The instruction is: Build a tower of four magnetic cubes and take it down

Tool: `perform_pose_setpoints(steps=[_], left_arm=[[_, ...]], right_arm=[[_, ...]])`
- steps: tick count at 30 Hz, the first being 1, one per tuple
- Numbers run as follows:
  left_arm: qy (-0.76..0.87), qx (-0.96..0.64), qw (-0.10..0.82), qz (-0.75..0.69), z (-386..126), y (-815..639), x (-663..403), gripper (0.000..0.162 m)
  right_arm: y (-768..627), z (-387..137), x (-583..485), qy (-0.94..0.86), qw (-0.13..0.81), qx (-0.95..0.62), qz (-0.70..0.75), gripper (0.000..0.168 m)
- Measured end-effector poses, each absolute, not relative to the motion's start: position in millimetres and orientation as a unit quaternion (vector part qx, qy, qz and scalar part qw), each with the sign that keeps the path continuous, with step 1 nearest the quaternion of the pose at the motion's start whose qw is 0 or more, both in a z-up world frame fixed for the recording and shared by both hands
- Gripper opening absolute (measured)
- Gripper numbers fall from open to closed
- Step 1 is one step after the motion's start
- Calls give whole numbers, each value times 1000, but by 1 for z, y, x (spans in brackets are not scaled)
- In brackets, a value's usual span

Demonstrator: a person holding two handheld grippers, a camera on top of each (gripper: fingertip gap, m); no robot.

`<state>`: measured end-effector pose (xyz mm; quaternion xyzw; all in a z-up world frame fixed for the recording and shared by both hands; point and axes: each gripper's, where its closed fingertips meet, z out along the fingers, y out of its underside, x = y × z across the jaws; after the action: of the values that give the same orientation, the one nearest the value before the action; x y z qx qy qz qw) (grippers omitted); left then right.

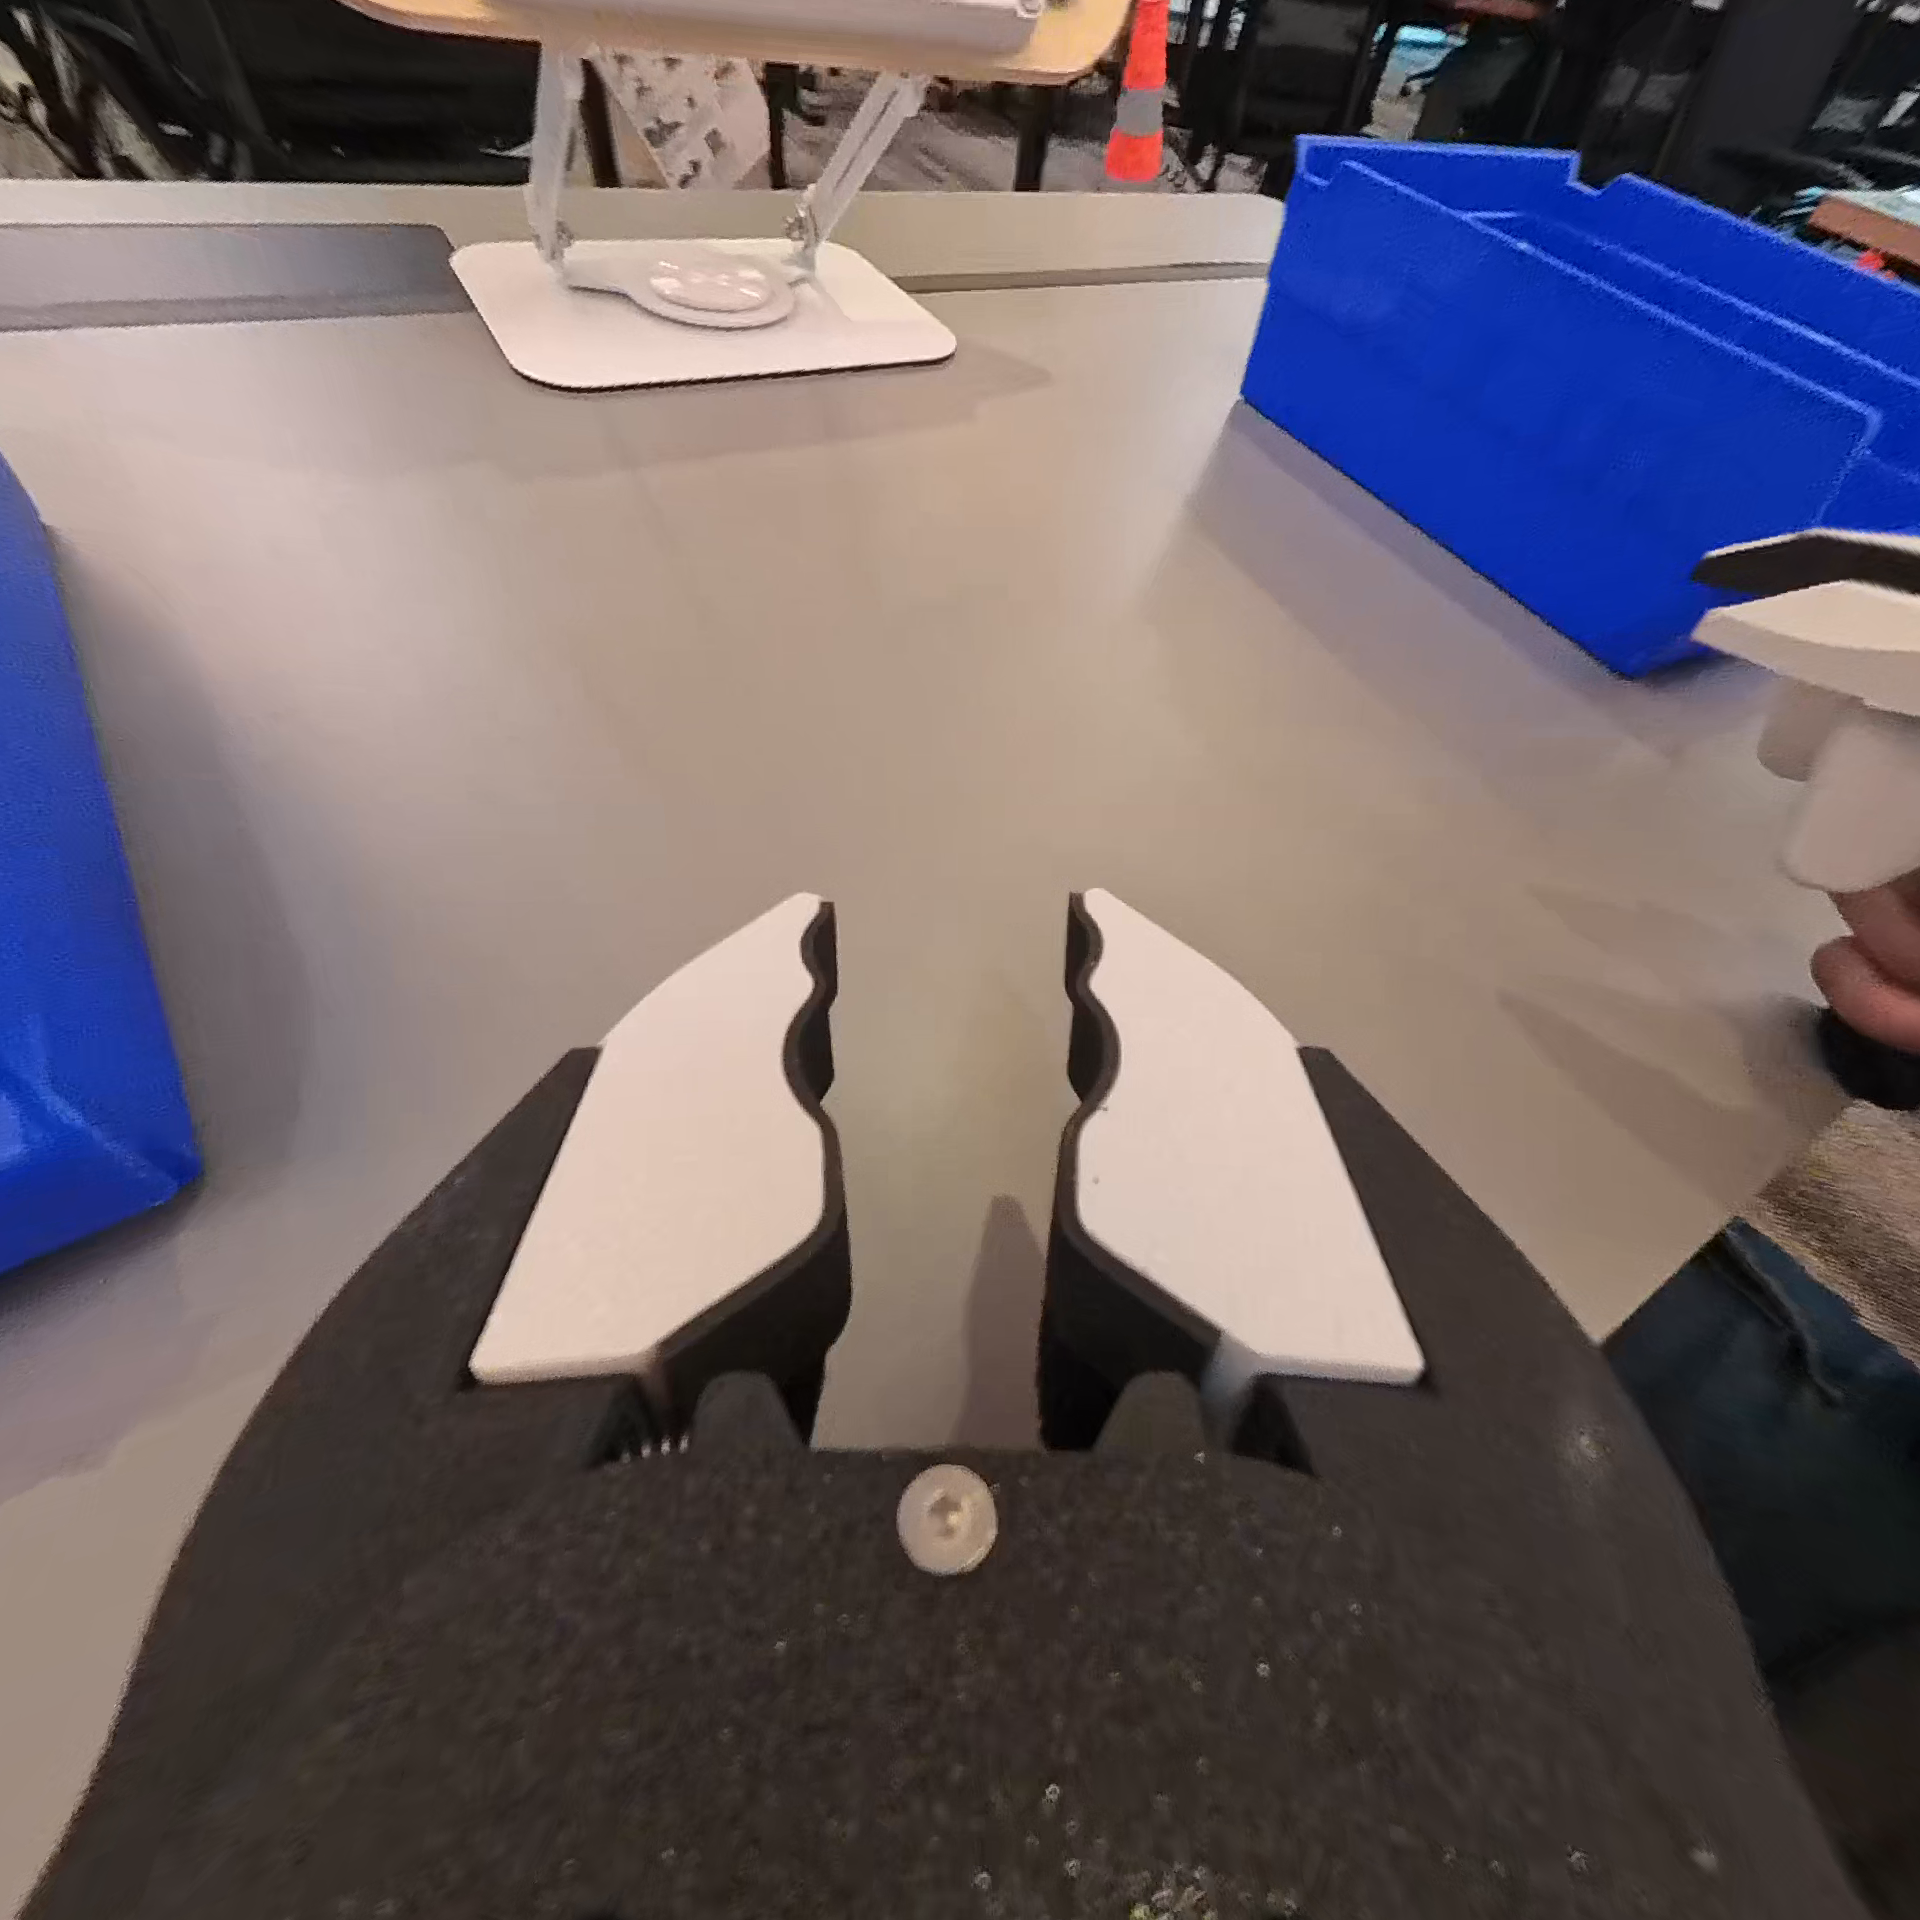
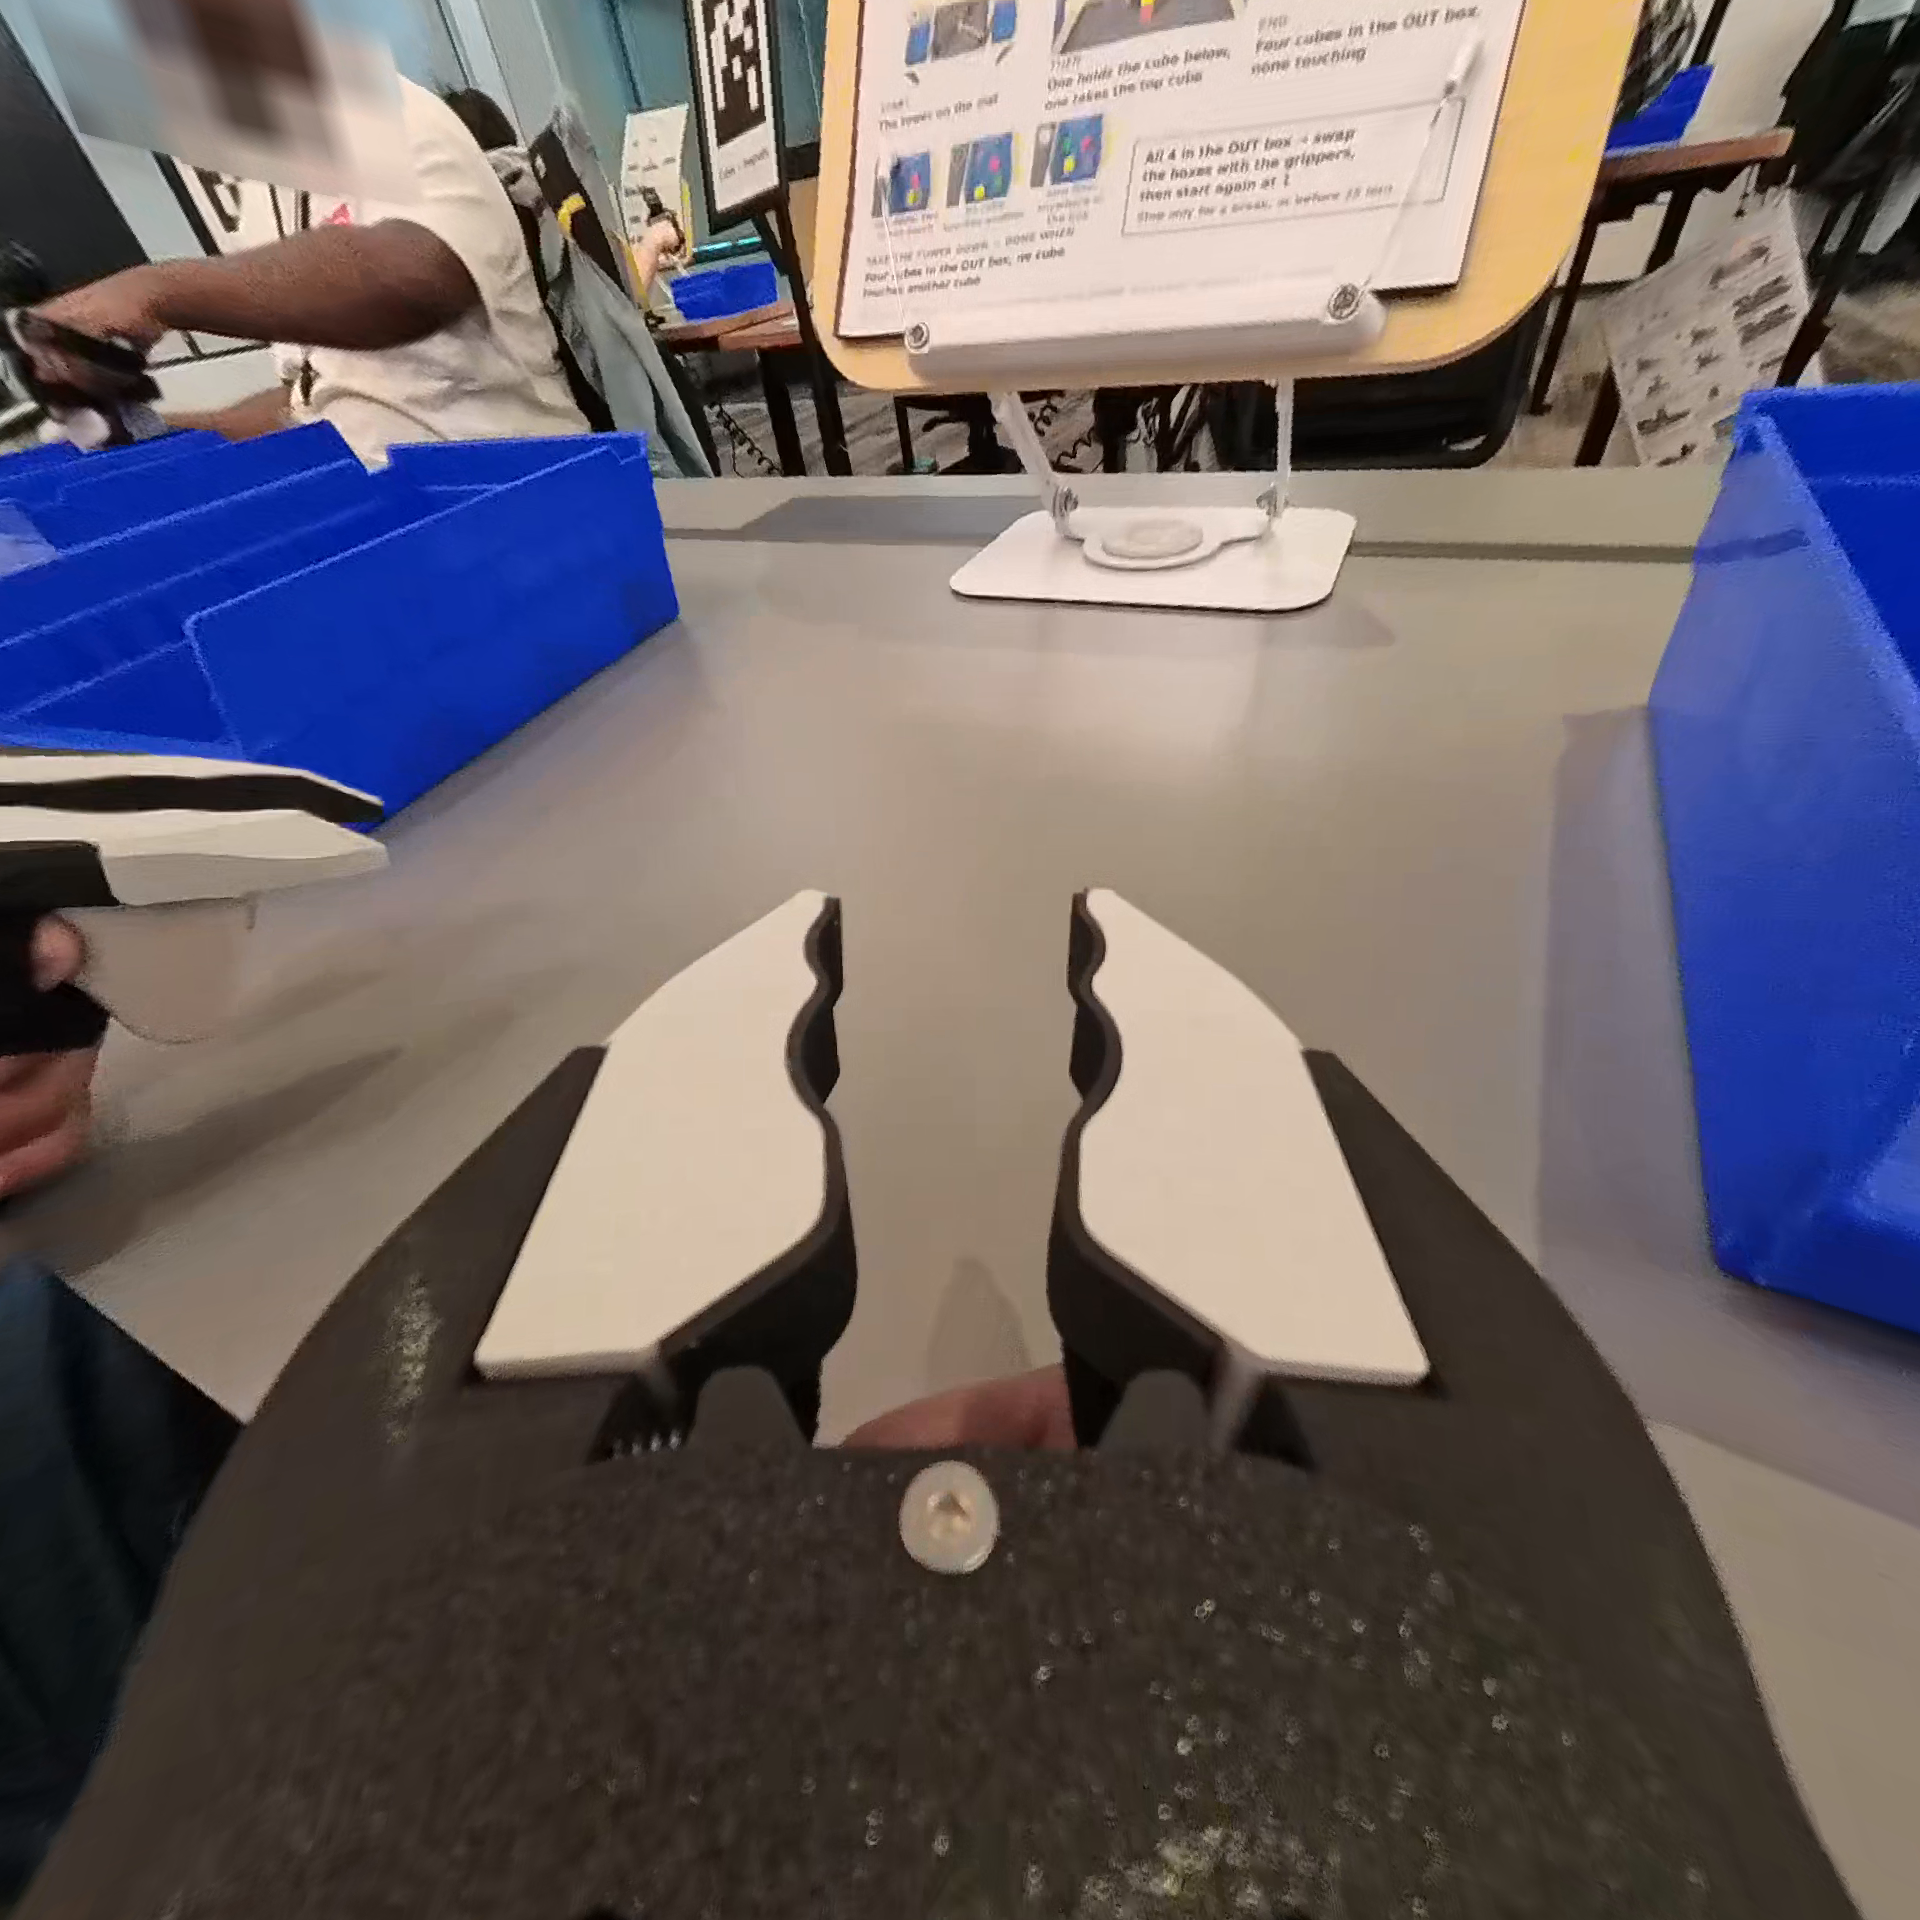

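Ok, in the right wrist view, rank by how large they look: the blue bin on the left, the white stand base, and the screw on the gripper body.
1. Blue bin on the left, by far the largest.
2. White stand base.
3. Screw, smallest, even though it sits nearest the camera.

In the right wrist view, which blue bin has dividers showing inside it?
The blue bin on the left, beside the other gripper: partition walls show inside. The blue bin on the right shows only its plain outer wall.

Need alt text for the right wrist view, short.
The right tongs hang open and empty over a bare grey table, with blue bins on both sides. The left tongs enter from the left; a document stand sits behind.
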<state>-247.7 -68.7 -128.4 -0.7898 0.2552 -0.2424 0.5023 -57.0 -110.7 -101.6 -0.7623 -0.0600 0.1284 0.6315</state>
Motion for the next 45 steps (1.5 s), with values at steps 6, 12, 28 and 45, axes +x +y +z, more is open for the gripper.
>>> perform_pose_setpoints(steps=[6, 12, 28, 45], left_arm=[[262, -786, 491, -269, -128, -71, -246, 42], [278, -782, 485, -274, -129, -75, -242, 42], [273, -771, 496, -290, -100, -74, -258, 42], [478, -857, 187, -53, -144, 51, -424, 59]], right_arm=[[-109, -106, -62, -79, 622, -771, 112, 40], [-107, -109, -60, -64, 608, -778, 141, 40], [-106, -110, -56, -45, 604, -779, 165, 41], [-107, -110, -60, -60, 603, -778, 166, 41]])
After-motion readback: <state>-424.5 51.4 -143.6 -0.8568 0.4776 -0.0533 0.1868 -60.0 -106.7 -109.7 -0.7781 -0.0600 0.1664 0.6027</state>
